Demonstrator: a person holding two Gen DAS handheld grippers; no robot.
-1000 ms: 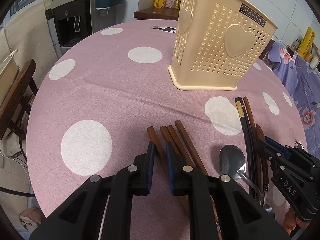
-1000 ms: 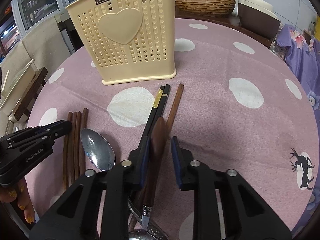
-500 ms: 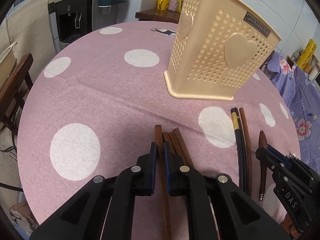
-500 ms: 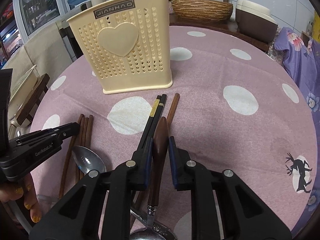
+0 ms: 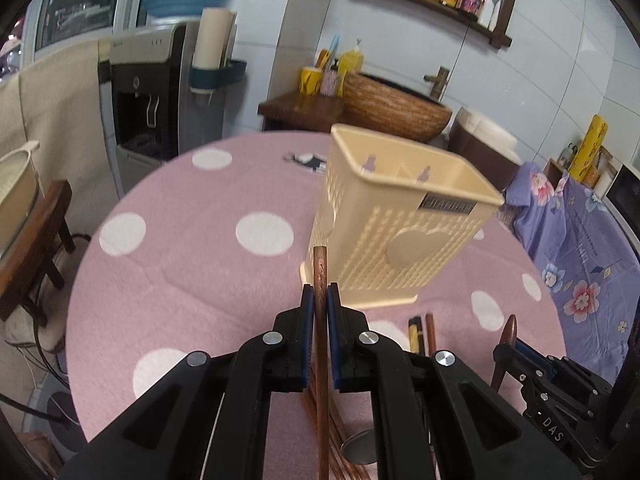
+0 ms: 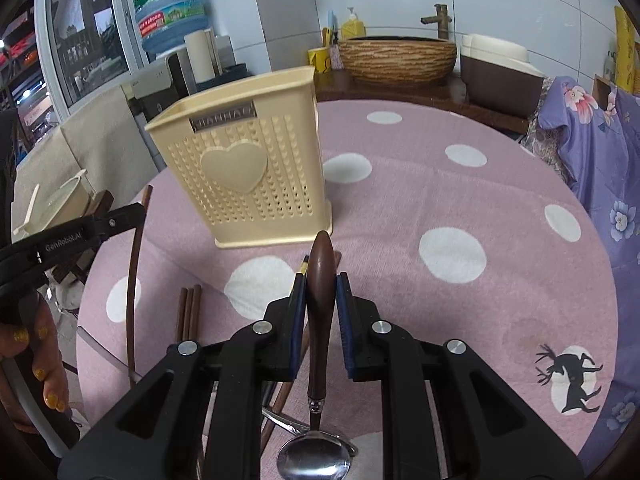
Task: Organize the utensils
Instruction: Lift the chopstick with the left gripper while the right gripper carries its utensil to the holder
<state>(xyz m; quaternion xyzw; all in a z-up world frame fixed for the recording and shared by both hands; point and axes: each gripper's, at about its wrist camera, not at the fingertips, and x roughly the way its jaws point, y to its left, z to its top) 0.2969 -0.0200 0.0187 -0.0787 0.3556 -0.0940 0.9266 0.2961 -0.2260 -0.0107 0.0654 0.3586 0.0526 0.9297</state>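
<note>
Left tool (image 5: 321,300) clamped on a brown chopstick (image 5: 320,272) – right tool (image 6: 320,292) gripping a wood-handled spoon (image 6: 320,280). Both held above the surface (image 6: 460,208), near cream utensil holder (image 6: 244,176).

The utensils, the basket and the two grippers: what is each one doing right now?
Left gripper: shut on a brown wooden chopstick, lifted off the table.
Right gripper: shut on the dark wooden handle of a metal spoon, lifted.
Cream plastic basket with hearts: upright; nothing seen inside.
Three brown chopsticks: lying on the pink dotted tablecloth.
</note>
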